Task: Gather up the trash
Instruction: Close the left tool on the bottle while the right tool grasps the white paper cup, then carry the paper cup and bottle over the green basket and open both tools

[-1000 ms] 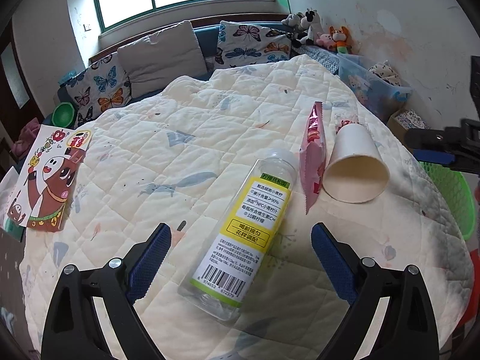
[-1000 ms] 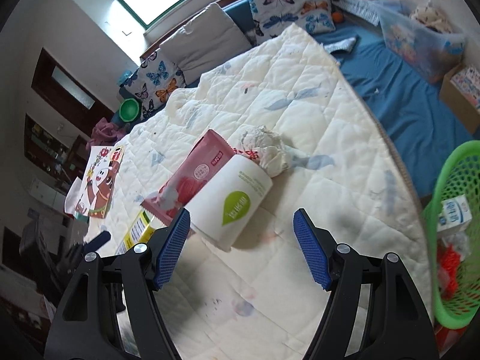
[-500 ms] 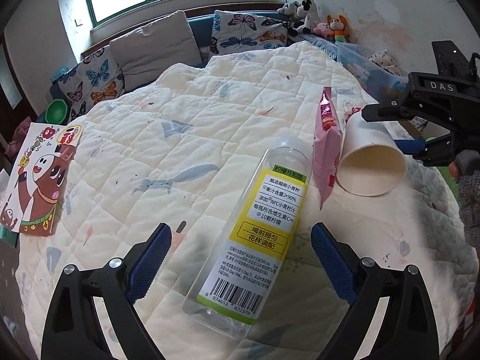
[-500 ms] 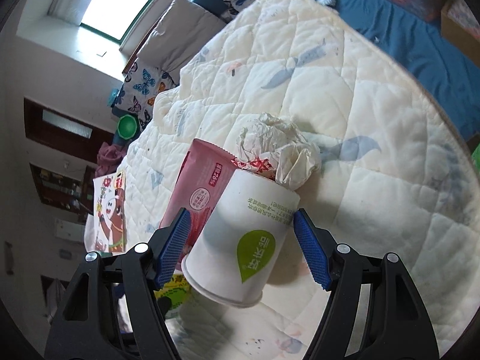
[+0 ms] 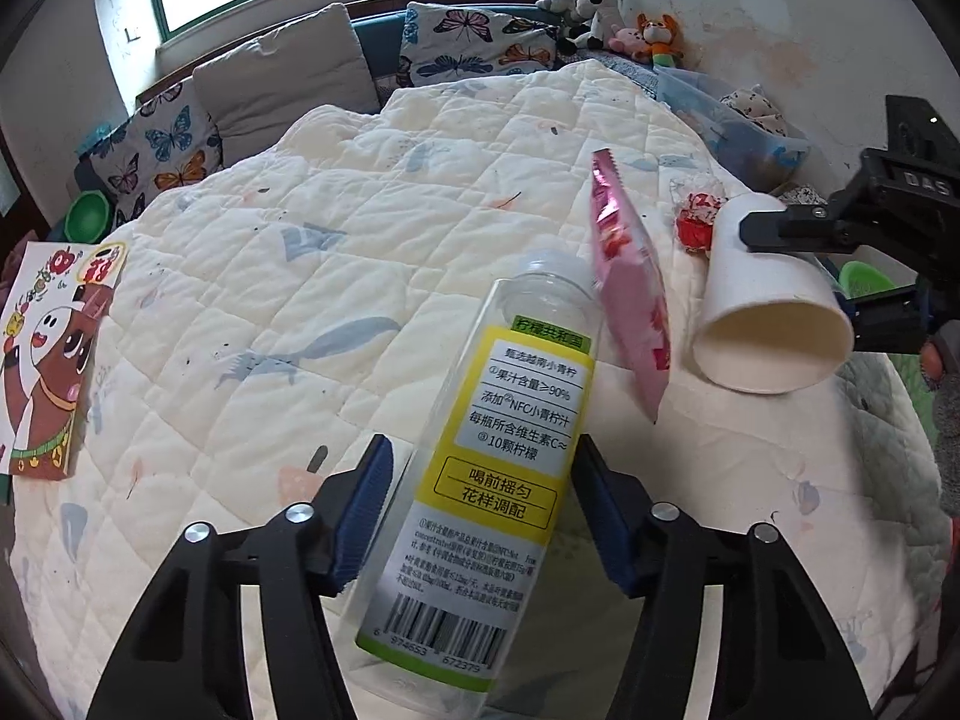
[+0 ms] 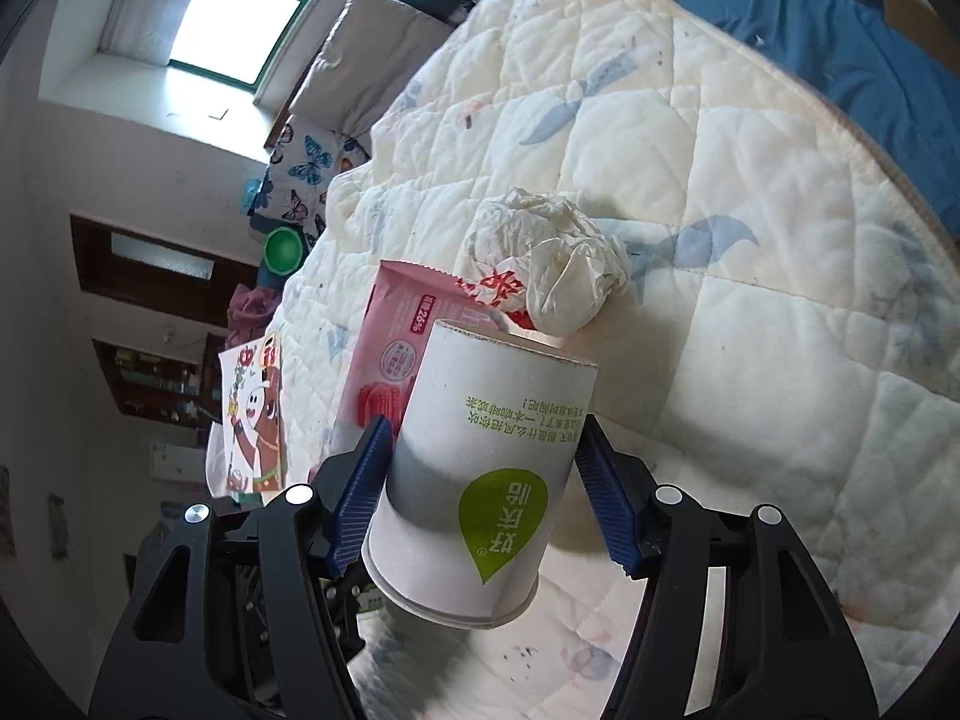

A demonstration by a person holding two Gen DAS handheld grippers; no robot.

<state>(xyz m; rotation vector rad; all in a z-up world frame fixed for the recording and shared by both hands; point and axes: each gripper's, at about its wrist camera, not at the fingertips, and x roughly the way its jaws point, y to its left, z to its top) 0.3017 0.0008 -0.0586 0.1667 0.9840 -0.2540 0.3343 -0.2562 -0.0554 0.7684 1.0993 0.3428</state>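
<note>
A clear plastic bottle [image 5: 498, 456] with a yellow label lies on the cream quilt [image 5: 300, 276]. My left gripper [image 5: 480, 504] has closed in around it, pads at its sides. A white paper cup [image 6: 480, 480] lies on its side; my right gripper [image 6: 480, 492] has closed on it, pads touching its walls. The cup also shows in the left wrist view [image 5: 768, 312], with the right gripper [image 5: 840, 252] around it. A pink snack packet [image 5: 630, 294] leans between bottle and cup. A crumpled white tissue [image 6: 558, 264] lies beyond the cup.
A picture book [image 5: 48, 354] lies at the quilt's left edge. Pillows [image 5: 282, 78] and plush toys [image 5: 600, 12] line the far side. A green basket [image 5: 864, 282] stands off the bed's right side, behind the right gripper. A clear storage bin [image 5: 738, 132] stands by the wall.
Both grippers moved forward and narrowed their jaws: the left around the bottle, the right around the paper cup, which stood between wide-open jaws before.
</note>
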